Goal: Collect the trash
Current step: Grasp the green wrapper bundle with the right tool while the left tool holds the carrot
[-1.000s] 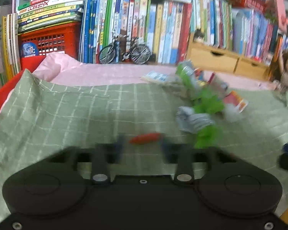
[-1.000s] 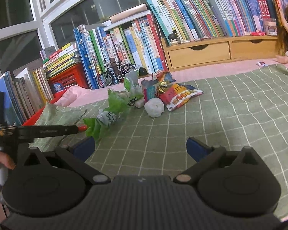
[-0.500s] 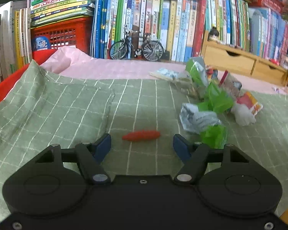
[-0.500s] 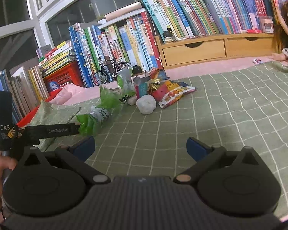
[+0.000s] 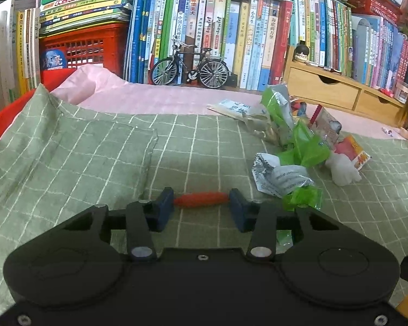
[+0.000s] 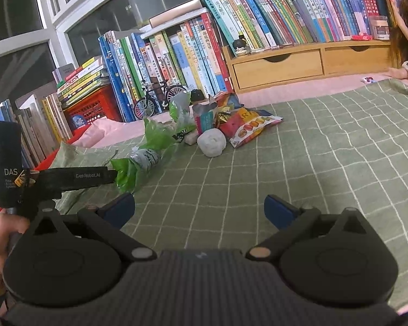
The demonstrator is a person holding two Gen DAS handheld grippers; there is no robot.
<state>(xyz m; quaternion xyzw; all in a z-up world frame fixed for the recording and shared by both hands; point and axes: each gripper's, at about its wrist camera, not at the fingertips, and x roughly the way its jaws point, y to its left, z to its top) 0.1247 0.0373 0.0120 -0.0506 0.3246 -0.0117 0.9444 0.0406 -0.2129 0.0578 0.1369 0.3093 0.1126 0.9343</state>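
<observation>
My left claw [image 5: 201,206] is closing on a small red stick-shaped scrap [image 5: 201,199]. It lies crosswise between the blue pads [image 5: 164,203], which sit right at its two ends, on the green checked cloth [image 5: 81,163]. It looks smooth and rounded, no print visible. A crumpled green-and-white wrapper [image 5: 285,179] lies just right of the claw. My right claw [image 6: 200,212] is spread wide over bare cloth, empty; the trash pile [image 6: 220,125] sits ahead of it.
</observation>
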